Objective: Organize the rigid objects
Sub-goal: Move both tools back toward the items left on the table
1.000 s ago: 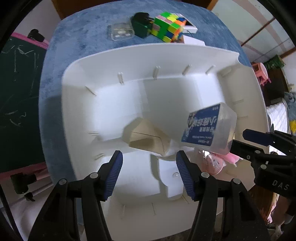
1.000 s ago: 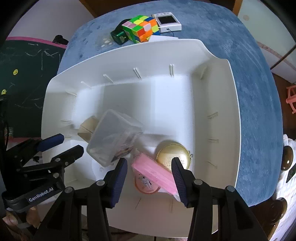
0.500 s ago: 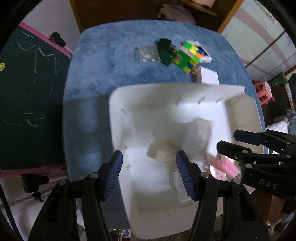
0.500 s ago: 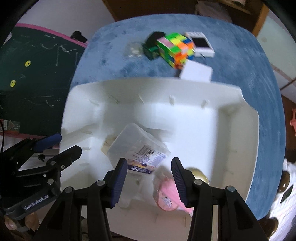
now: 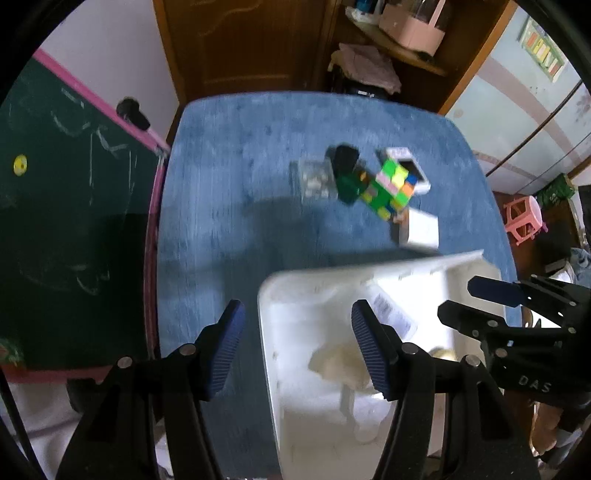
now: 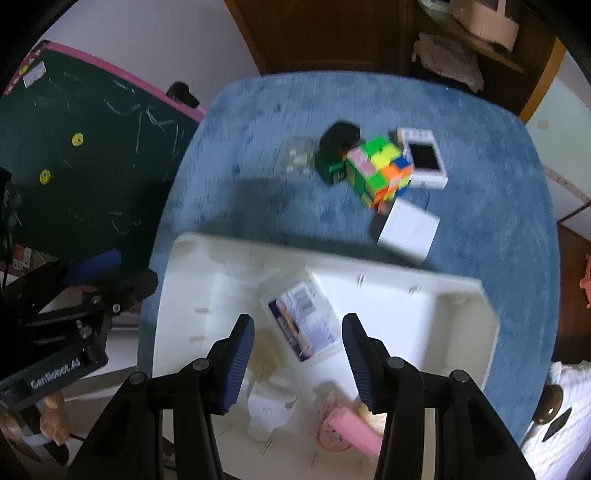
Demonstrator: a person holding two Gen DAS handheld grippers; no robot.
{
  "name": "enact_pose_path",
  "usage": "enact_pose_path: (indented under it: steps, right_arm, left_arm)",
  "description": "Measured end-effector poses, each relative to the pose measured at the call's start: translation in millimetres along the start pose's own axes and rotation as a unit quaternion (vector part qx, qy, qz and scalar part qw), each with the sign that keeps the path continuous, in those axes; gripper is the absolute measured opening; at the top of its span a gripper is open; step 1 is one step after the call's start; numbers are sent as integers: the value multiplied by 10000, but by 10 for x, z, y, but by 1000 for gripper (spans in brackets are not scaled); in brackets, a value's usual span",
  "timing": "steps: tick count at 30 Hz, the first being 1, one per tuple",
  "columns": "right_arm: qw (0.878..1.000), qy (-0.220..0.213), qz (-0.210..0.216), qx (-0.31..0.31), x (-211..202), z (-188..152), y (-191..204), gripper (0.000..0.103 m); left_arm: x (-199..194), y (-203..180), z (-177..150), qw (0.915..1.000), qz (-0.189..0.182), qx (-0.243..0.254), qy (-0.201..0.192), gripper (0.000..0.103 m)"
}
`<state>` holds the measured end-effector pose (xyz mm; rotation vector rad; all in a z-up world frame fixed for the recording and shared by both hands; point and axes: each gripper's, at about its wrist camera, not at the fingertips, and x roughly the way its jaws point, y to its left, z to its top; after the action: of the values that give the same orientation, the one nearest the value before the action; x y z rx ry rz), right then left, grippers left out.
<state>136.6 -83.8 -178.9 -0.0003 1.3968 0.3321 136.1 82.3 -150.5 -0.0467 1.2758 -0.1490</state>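
The white bin point(image 6: 461, 325) at the blue tabletop's point(image 6: 258, 122) near edge collects sorted items — a clear labelled box point(image 6: 303, 321) lies inside. The puzzle cube point(image 6: 378, 170) waits outside, beyond the far rim. Left tongs point(image 5: 295, 347) and right tongs point(image 6: 298, 354) hang part-open, empty. A chalkboard point(image 6: 92, 122) stands alongside.

A green chalkboard point(image 5: 66, 206) with a pink frame stands left of the bench point(image 5: 229, 177), which wears a blue cover. Behind the bench are a brown wooden door point(image 5: 243, 40) and a shelf point(image 5: 402, 55) bearing a pink box point(image 5: 413, 26) and folded cloth point(image 5: 369, 68). A pink stool point(image 5: 524, 218) stands at right.
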Motion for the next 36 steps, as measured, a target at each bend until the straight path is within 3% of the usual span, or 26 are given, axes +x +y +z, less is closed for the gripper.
enact_pose_path:
  steps: [12, 17, 29, 36]
  right_arm:
    - [9966, -703, -309, -311, -578, 627, -206, 51]
    - [9944, -874, -322, -495, -584, 935, -342, 60]
    - [9968, -32, -39, -796, 276, 1371, -696, 60]
    - [9954, 271, 121, -908, 651, 1453, -778, 60]
  left_arm:
    - [-114, -157, 866, 9993, -24, 88, -357, 65]
    - [106, -202, 1191, 9995, 57, 40, -307, 65]
    - [1230, -157, 1530, 9967, 11, -488, 645, 65]
    - [1596, -162, 1567, 9928, -42, -664, 997, 65]
